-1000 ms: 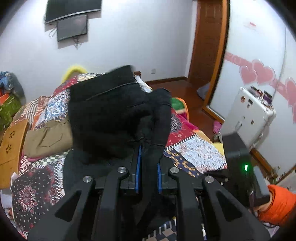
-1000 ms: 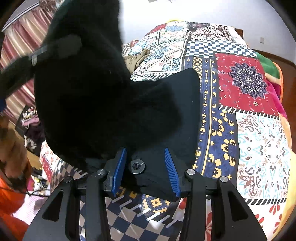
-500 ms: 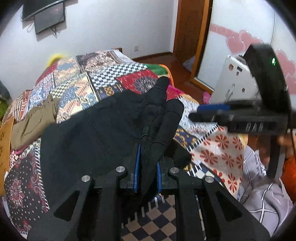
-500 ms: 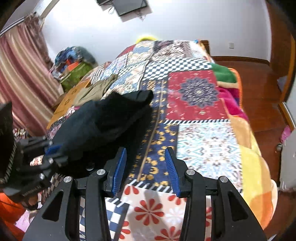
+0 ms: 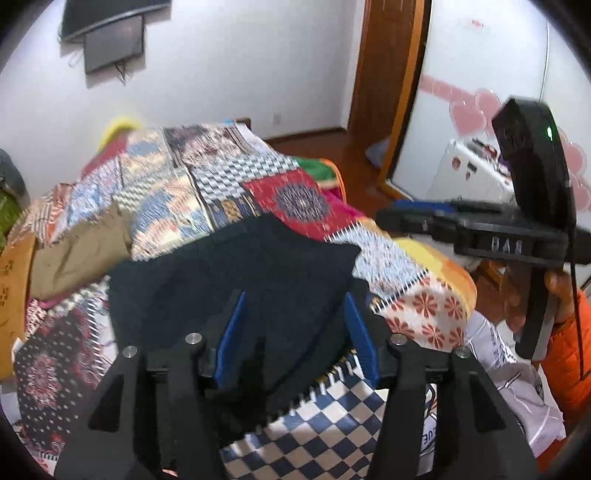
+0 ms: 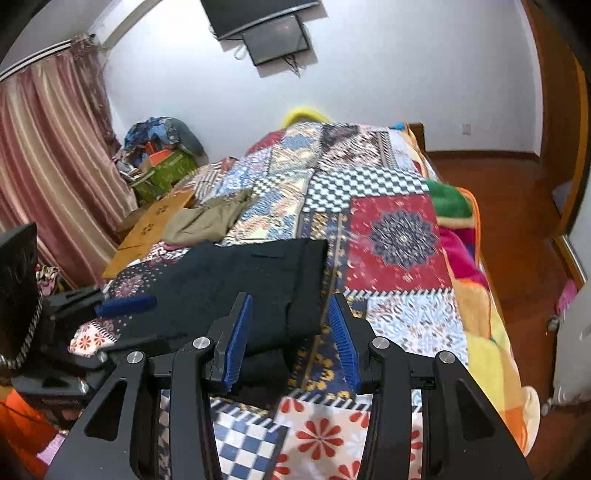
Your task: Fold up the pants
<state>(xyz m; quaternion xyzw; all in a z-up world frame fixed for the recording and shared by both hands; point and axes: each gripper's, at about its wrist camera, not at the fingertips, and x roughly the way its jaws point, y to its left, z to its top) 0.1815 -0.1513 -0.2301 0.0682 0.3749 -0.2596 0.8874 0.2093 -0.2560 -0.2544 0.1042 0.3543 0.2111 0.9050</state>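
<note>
A white wall (image 6: pixel 388 74) carries a dark screen (image 6: pixel 275 35). Striped pink curtains (image 6: pixel 48 155) hang at the left. A bed with a patchwork quilt (image 6: pixel 391 236) fills the middle, beside a reddish wooden floor (image 6: pixel 517 206) and a brown wooden door (image 5: pixel 388 74).

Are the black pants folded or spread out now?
Folded: the black pants lie as a compact layered rectangle on the patchwork quilt, both grippers open.
</note>
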